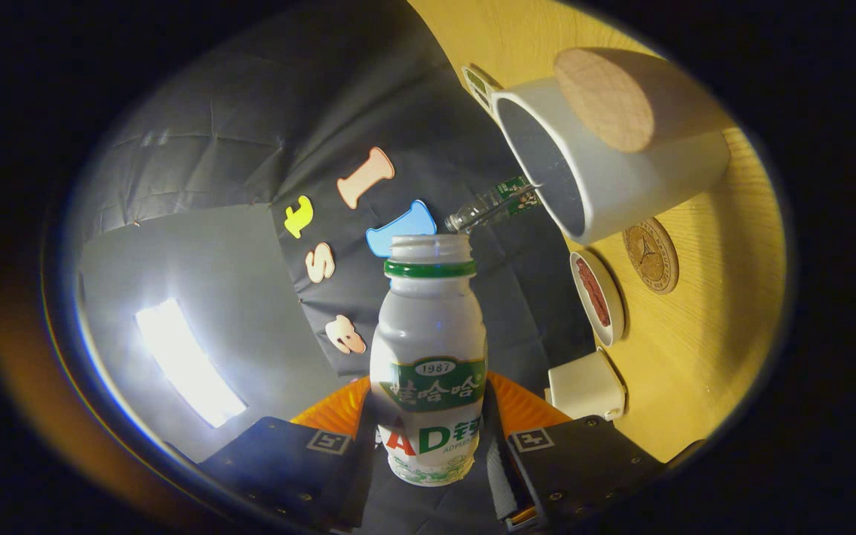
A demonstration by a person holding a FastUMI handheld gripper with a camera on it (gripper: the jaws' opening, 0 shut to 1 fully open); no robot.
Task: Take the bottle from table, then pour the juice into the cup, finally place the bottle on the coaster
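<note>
The hand-held gripper clamps an uncapped white bottle between both fingers, its open mouth aimed toward the white cup. The cup stands on the wooden bench, with the round coaster just beside it.

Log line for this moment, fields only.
phase: pouring | gripper: shut on bottle | bottle: uncapped, tipped toward cup | coaster: bare, beside cup

Showing on the gripper: square coded marker tags on both finger blocks, small screws, ribbed orange housing behind
</note>
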